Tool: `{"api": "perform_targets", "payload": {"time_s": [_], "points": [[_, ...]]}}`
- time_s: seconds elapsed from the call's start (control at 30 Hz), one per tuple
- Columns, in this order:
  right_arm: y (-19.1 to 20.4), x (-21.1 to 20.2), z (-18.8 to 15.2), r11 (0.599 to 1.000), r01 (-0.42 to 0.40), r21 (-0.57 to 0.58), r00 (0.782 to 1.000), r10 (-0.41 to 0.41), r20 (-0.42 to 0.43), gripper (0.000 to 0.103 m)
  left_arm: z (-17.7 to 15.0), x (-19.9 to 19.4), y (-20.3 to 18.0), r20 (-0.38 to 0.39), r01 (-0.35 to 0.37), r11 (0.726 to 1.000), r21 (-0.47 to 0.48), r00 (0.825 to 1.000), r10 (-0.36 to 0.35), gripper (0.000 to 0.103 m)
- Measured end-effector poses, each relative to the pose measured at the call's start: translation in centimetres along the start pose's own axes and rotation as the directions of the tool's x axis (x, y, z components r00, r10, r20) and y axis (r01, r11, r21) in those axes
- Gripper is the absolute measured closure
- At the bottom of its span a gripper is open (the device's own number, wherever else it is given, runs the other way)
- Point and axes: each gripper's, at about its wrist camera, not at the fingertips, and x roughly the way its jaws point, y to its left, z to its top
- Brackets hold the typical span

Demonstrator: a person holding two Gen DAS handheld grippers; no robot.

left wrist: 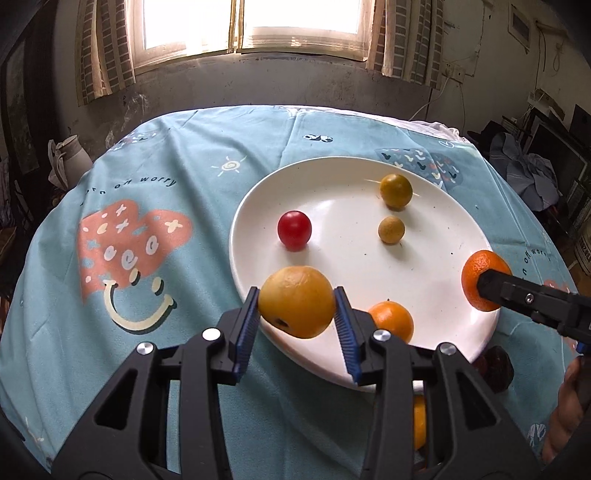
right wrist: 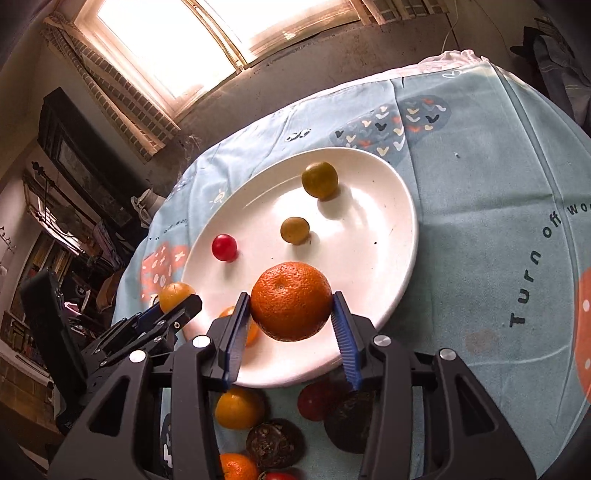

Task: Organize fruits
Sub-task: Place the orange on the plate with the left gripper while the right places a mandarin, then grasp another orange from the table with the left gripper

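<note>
My left gripper (left wrist: 296, 291) is shut on a yellow-orange citrus fruit (left wrist: 296, 301), held just above the near left rim of the white plate (left wrist: 236, 236). Its blue pads touch the fruit on both sides. My right gripper (right wrist: 291, 297) is shut on a bright orange mandarin (right wrist: 291, 301) over the plate's (right wrist: 402, 258) near edge. On the plate lie a red tomato (left wrist: 294, 229), a yellow-green fruit (left wrist: 396, 190), a small tan fruit (left wrist: 390, 229) and another orange (left wrist: 391, 319). In the right wrist view the left gripper (right wrist: 181, 301) enters from the left.
Loose fruit lies on the blue patterned tablecloth (right wrist: 480, 221) in front of the plate: an orange (right wrist: 239, 406), a red fruit (right wrist: 317, 400) and two dark wrinkled ones (right wrist: 275, 446) (right wrist: 351, 424). The round table ends near a wall under a window (left wrist: 251, 26).
</note>
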Motion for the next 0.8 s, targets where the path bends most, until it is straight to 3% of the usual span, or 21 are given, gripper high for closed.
{"api": "perform_targets", "payload": {"time_s": [0.07, 0.1, 0.17, 0.33, 0.4, 0.47, 0.63, 0.8], "points": [[-0.5, 0.2, -0.1, 1.000, -0.003, 0.012, 1.000, 0.003, -0.003, 0.056, 0.0, -0.4, 0.1, 0.027, -0.017, 1.000, 0.000, 0.999, 0.017, 0.032], [-0.7, -0.1, -0.1, 1.000, -0.014, 0.018, 1.000, 0.014, 0.008, 0.053, 0.1, -0.8, 0.1, 0.039, -0.016, 1.000, -0.003, 0.999, 0.016, 0.031], [-0.5, -1.4, 0.0, 0.999, -0.028, 0.017, 0.998, 0.027, 0.053, 0.038, 0.2, -1.5, 0.3, 0.050, 0.006, 1.000, -0.012, 0.999, -0.005, 0.030], [1.0, -6.2, -0.7, 0.996, -0.086, -0.032, 0.987, 0.090, 0.135, 0.037, -1.0, -3.1, 1.1, 0.060, -0.019, 0.999, -0.047, 0.998, 0.022, 0.025], [0.9, -8.2, -2.0, 0.994, -0.102, -0.045, 0.980, 0.108, 0.165, 0.035, -2.2, -3.8, 1.7, 0.041, -0.022, 0.997, -0.080, 0.999, 0.025, 0.019], [0.3, -9.5, -3.9, 0.993, -0.105, -0.046, 0.976, 0.112, 0.187, 0.025, -3.7, -4.7, 2.0, 0.030, -0.025, 0.995, -0.098, 0.999, 0.028, 0.015], [-1.6, -9.1, -6.8, 0.999, -0.035, -0.011, 0.992, 0.036, 0.117, 0.018, -6.4, -6.4, 1.4, 0.023, -0.056, 0.996, -0.065, 0.998, 0.057, 0.012], [-3.1, -9.8, -7.0, 0.997, -0.054, 0.061, 0.990, 0.046, 0.132, 0.015, -6.8, -6.1, 0.3, 0.014, -0.044, 0.998, -0.044, 0.999, 0.044, 0.012]]}}
